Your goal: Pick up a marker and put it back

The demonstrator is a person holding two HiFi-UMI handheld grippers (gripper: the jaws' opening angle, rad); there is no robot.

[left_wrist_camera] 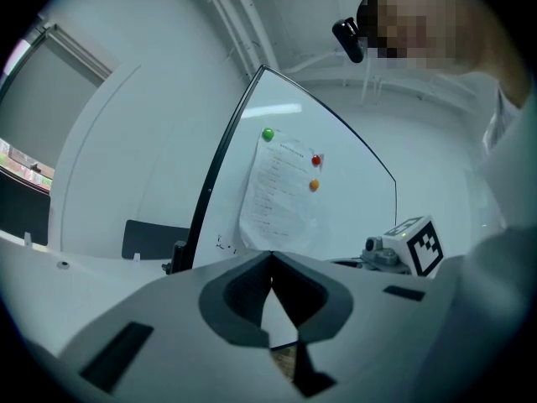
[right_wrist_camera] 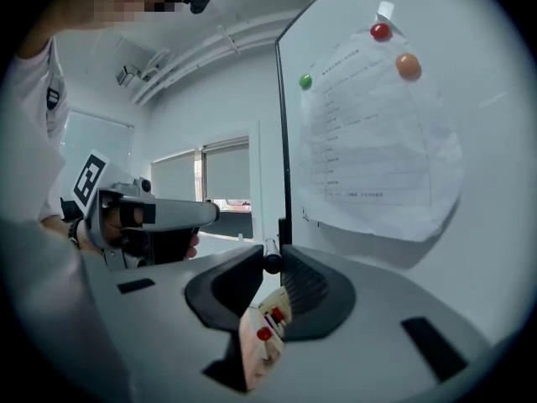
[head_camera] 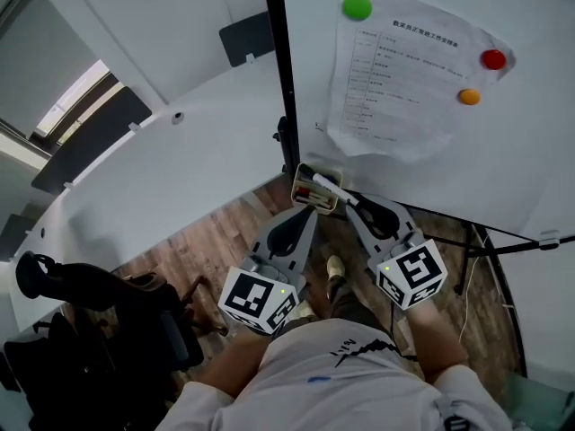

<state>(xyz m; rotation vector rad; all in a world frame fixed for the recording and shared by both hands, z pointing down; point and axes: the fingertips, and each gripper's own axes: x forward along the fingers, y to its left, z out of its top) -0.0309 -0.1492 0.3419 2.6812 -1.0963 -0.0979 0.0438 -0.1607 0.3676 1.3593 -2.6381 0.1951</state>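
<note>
A white marker (head_camera: 327,187) with a black end lies across the top of the small marker box (head_camera: 308,199) at the whiteboard's lower edge. My right gripper (head_camera: 353,201) is shut on it. In the right gripper view the marker's dark end (right_wrist_camera: 272,260) is pinched between the jaw tips, and the box (right_wrist_camera: 263,332) with more markers shows below. My left gripper (head_camera: 305,214) sits just beside the box on its near left, with its jaw tips (left_wrist_camera: 271,260) touching and nothing between them.
The whiteboard (head_camera: 503,142) carries a printed sheet (head_camera: 395,79) held by green (head_camera: 357,7), red (head_camera: 493,59) and orange (head_camera: 469,96) magnets. A black frame post (head_camera: 280,70) stands left of the box. A black office chair (head_camera: 99,321) is at lower left. Wooden floor lies below.
</note>
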